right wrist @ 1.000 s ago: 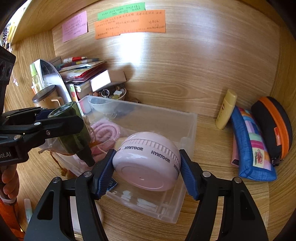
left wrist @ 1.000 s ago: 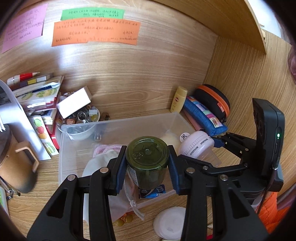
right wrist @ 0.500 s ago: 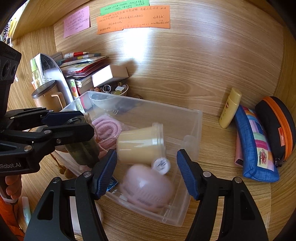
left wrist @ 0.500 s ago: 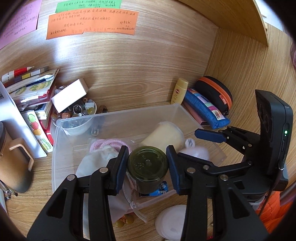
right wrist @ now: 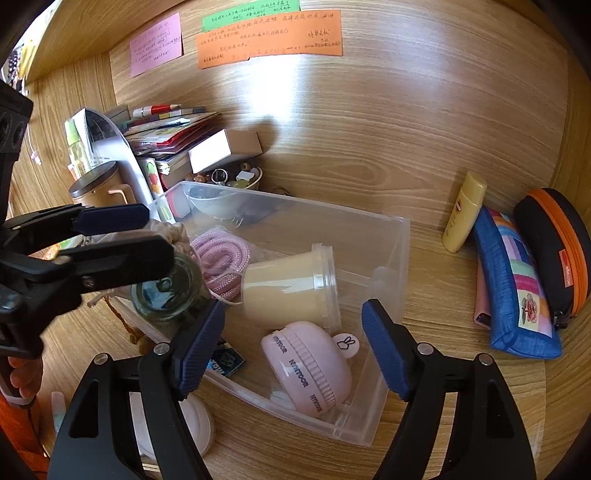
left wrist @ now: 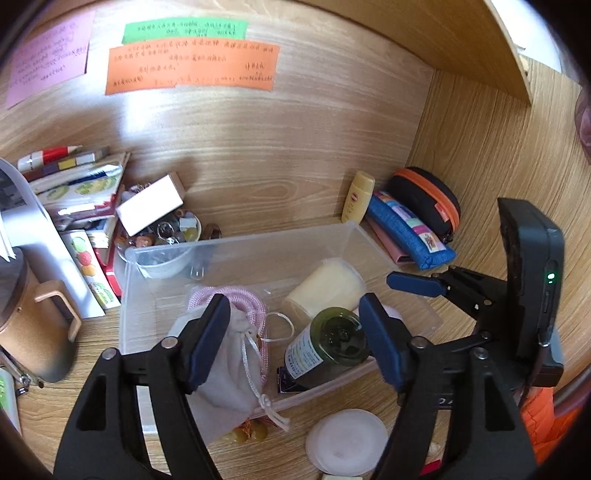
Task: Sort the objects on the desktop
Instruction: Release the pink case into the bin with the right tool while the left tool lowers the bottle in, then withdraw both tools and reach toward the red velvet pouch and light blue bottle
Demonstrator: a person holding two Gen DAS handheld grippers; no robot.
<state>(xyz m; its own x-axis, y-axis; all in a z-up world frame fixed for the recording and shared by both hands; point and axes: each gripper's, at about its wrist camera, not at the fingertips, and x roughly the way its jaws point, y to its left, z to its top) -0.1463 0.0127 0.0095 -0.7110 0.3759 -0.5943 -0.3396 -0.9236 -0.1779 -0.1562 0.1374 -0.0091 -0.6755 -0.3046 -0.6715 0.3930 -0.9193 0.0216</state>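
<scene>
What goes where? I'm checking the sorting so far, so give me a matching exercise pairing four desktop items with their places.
Things:
1. dark green glass jar
2. pink round plastic gadget
3. yellow squeeze tube
4. round white lid

Places:
A. on the desk in front of the clear plastic bin
B. upright against the wooden back wall
C. in the bin, on its side by the grey drawstring pouch
D. in the bin's near right corner

Pairs: 1-C, 2-D, 3-B, 4-A

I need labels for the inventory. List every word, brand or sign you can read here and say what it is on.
"HYNTOOR": repeated around the pink round case in the clear bin.
Rabbit symbol: on its small white tag.
"elecom", roughly: on the orange tab of the black zip case; small, uncertain.
Handwriting on the pink note, green note and orange note: too small to read.
Green bottle label and yellow tube print: blurred.
</scene>
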